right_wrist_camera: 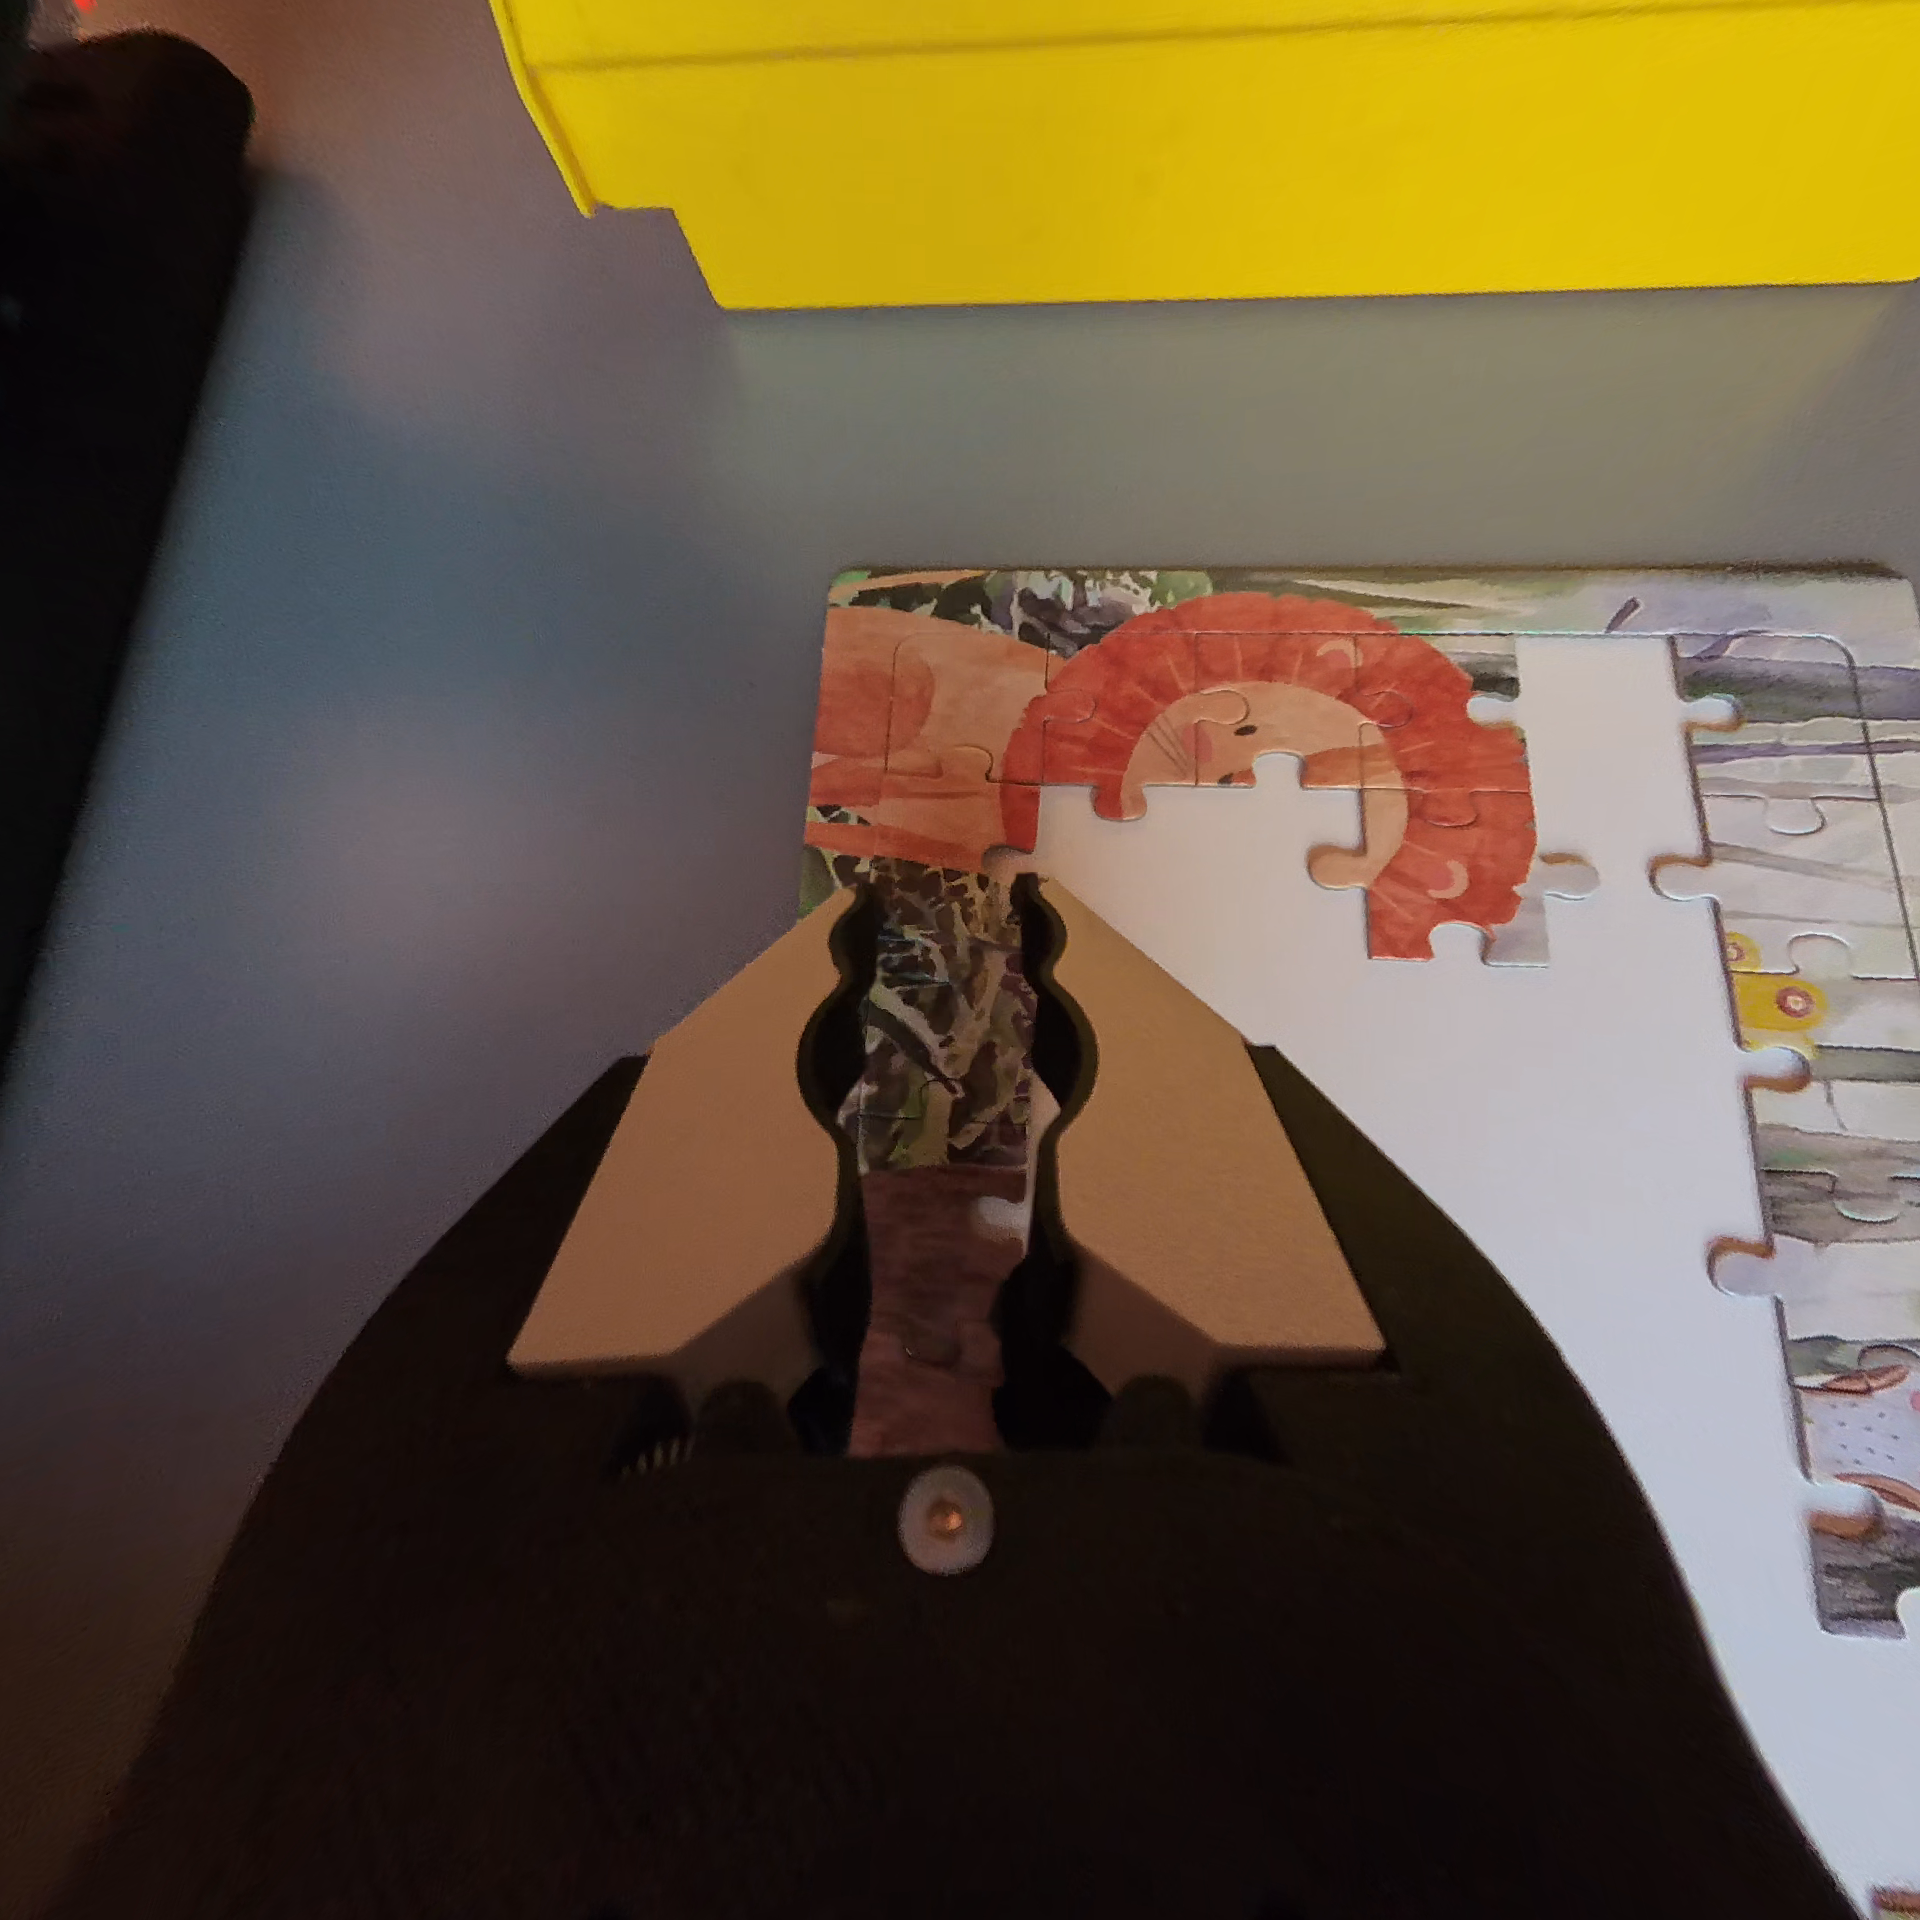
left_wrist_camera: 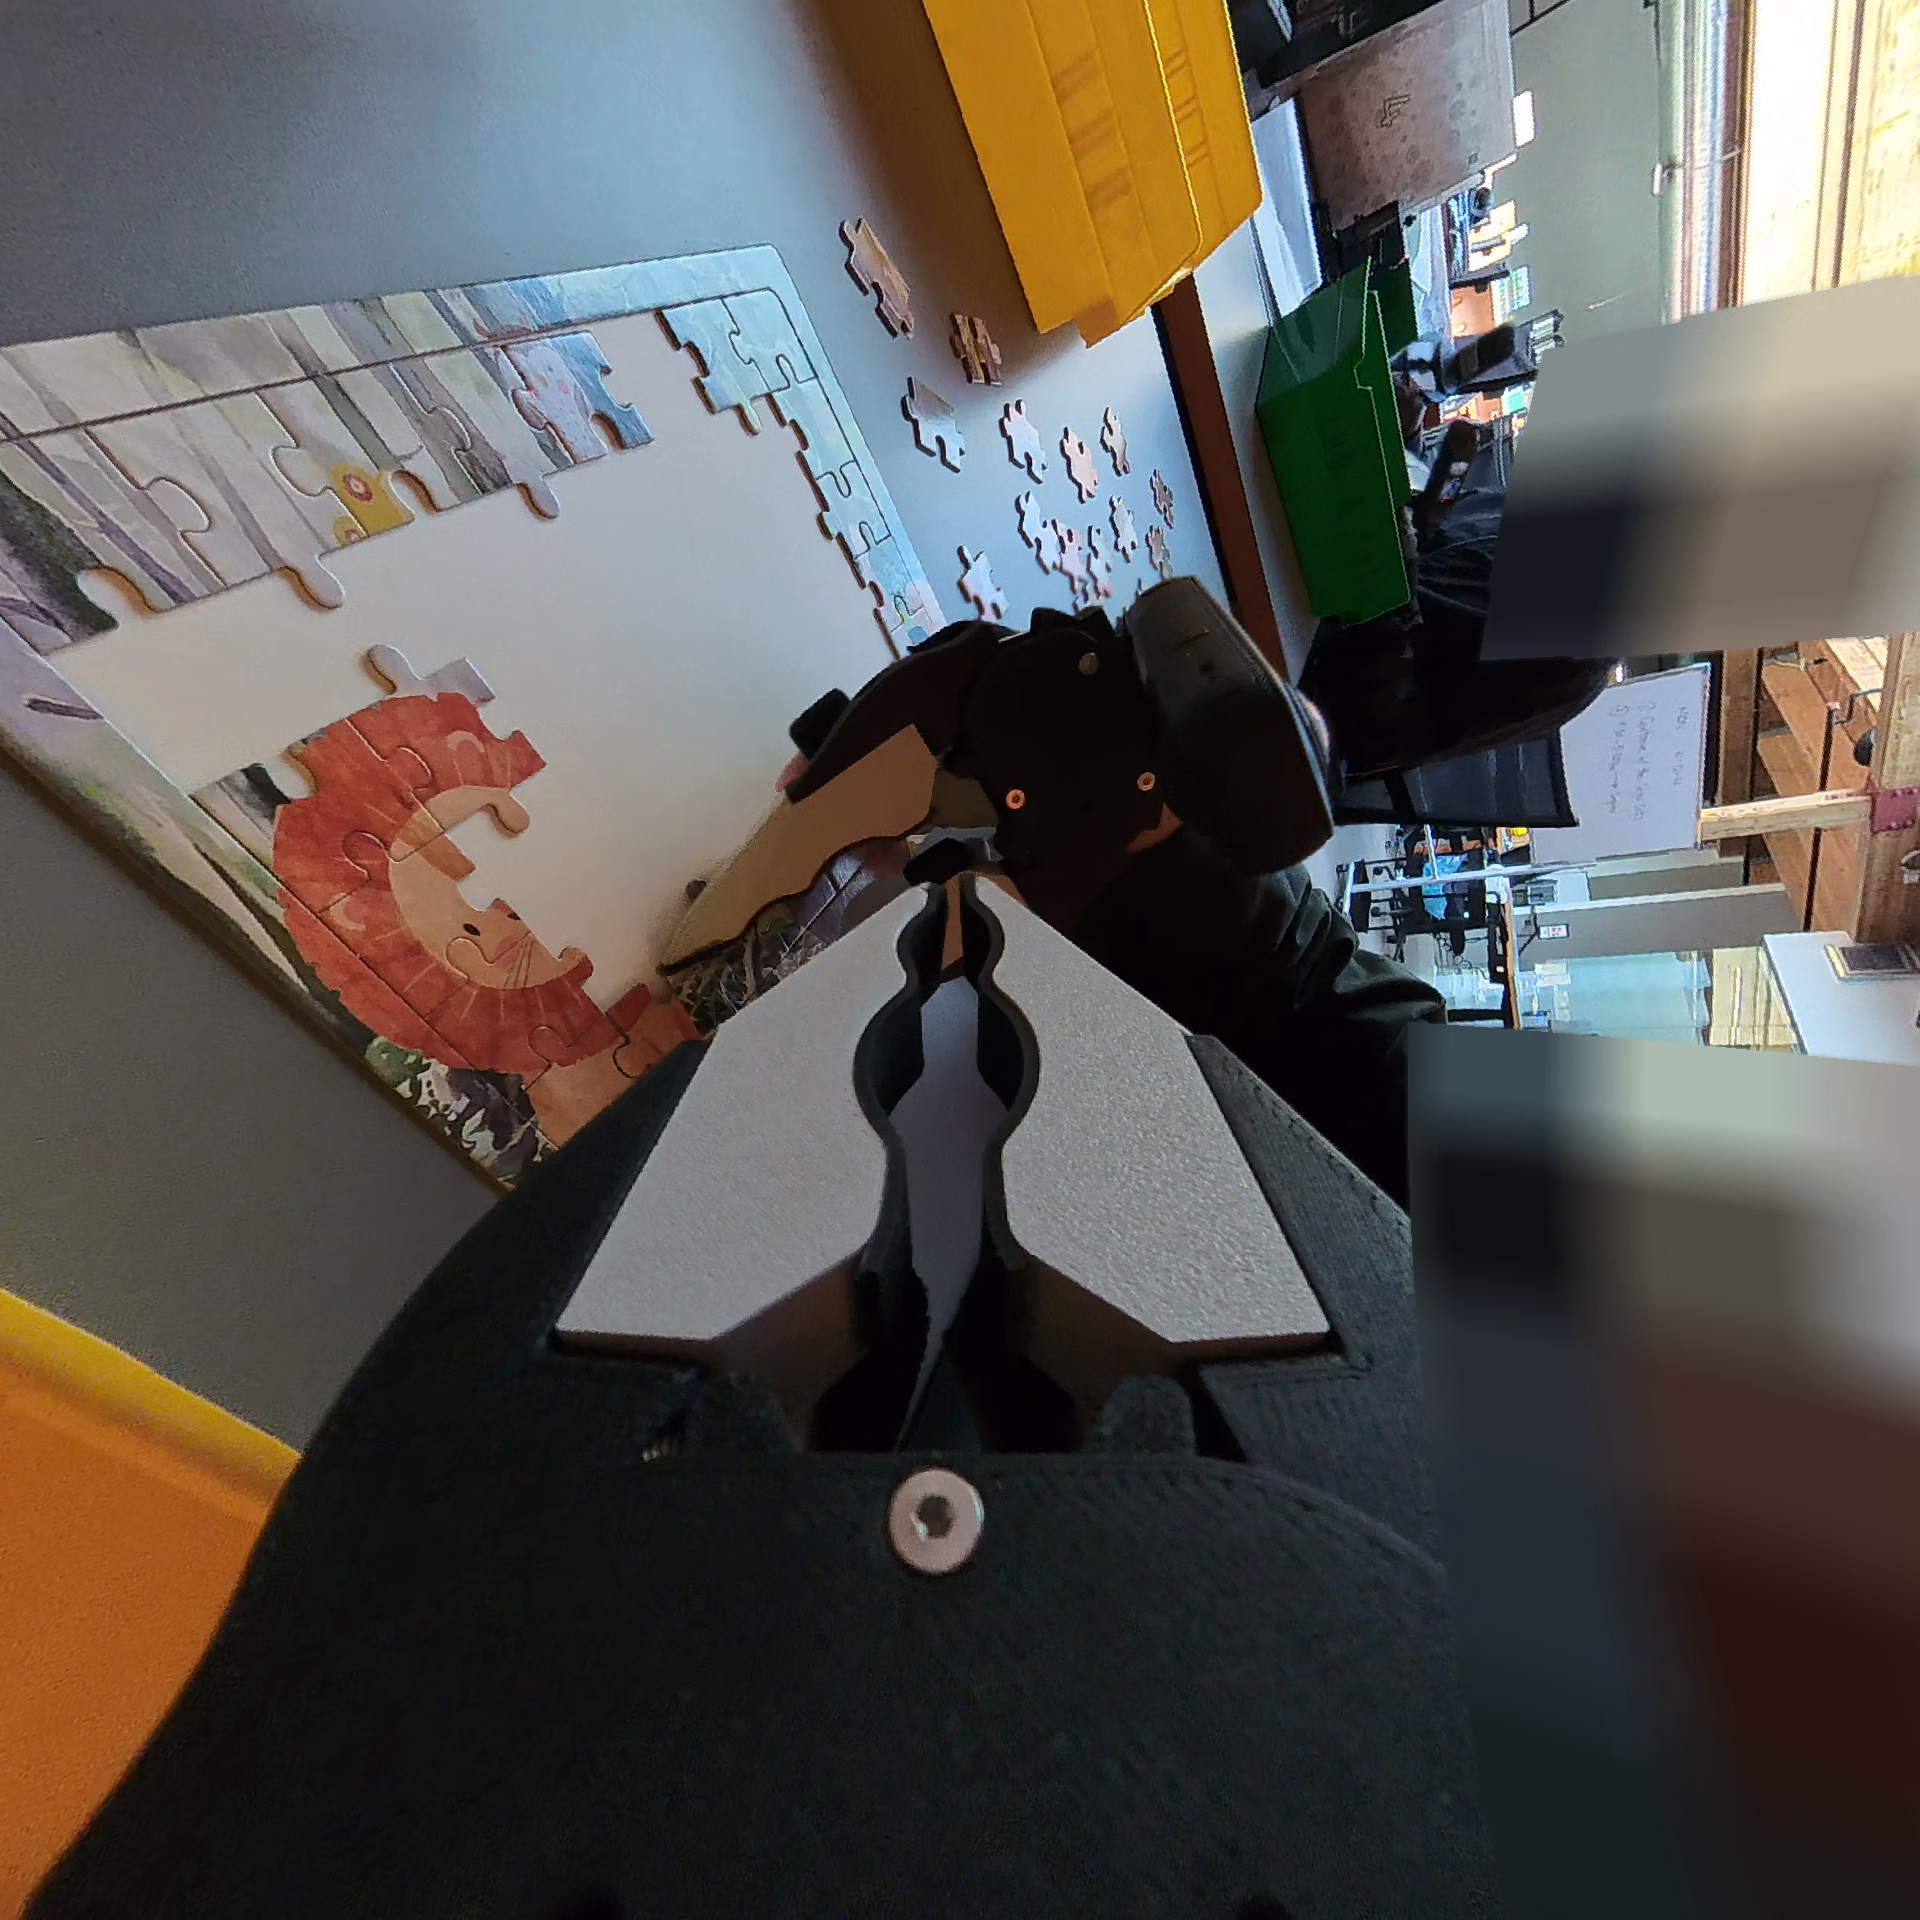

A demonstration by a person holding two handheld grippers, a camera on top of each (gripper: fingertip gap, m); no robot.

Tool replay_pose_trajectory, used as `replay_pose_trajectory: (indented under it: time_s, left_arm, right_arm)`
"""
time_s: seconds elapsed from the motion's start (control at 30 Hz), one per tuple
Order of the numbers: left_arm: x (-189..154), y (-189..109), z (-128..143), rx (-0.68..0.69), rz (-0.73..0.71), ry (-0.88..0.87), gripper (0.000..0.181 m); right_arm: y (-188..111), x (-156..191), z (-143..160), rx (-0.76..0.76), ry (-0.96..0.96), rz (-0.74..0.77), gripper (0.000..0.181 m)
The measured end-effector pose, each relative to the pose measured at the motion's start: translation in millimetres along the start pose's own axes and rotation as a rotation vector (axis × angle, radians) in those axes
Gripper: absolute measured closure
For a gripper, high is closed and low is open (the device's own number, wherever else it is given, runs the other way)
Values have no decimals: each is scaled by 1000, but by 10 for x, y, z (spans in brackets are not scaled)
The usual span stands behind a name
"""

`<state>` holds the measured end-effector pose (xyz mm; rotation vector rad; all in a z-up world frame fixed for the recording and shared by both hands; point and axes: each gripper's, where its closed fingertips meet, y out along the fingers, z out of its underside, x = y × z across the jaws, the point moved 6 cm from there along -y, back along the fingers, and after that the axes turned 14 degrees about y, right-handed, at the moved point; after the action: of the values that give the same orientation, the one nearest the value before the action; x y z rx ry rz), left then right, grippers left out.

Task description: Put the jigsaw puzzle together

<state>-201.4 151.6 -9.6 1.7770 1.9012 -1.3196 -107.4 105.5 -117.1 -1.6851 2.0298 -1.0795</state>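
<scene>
Left wrist view: the left tongs (left_wrist_camera: 951,904) are pressed nearly together, pinching nothing, raised over the jigsaw puzzle (left_wrist_camera: 436,582) board. The board's white middle is unfilled; the lion (left_wrist_camera: 416,883) section sits at its near edge. Loose pieces (left_wrist_camera: 1081,488) lie scattered on the grey tabletop (left_wrist_camera: 312,156) beyond the board's far edge, near a yellow bin (left_wrist_camera: 1101,145). A green bin (left_wrist_camera: 1335,468) stands past the tabletop edge, with an office room behind.

Right wrist view: the right tongs (right_wrist_camera: 940,894) are slightly spread, tips at the board's foliage corner, pinching nothing visible. A second yellow bin (right_wrist_camera: 1247,156) stands beyond the board; its contents are out of view.
</scene>
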Motion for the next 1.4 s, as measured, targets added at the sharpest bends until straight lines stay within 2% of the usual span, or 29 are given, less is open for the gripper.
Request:
replay_pose_trajectory:
  time_s: [0.27,0.4,0.53,0.8,1.07,1.4]
  left_arm:
    - [3,37,6,8,3,-1,181]
    - [-2,55,0,8,2,-1,181]
    - [20,64,7,7,-12,-5,181]
    - [42,127,16,20,-16,-8,181]
    - [35,151,16,29,-15,-7,181]
    - [26,110,6,31,-10,-7,181]
  right_arm:
    - [0,-18,-4,-21,-41,20,161]
    - [-128,-47,-48,-43,-64,65,162]
    - [-237,-48,-26,-47,-15,15,181]
    - [-80,9,65,54,-36,6,181]
    - [-80,-26,66,61,95,-24,181]
    - [-62,-9,59,40,70,-25,181]
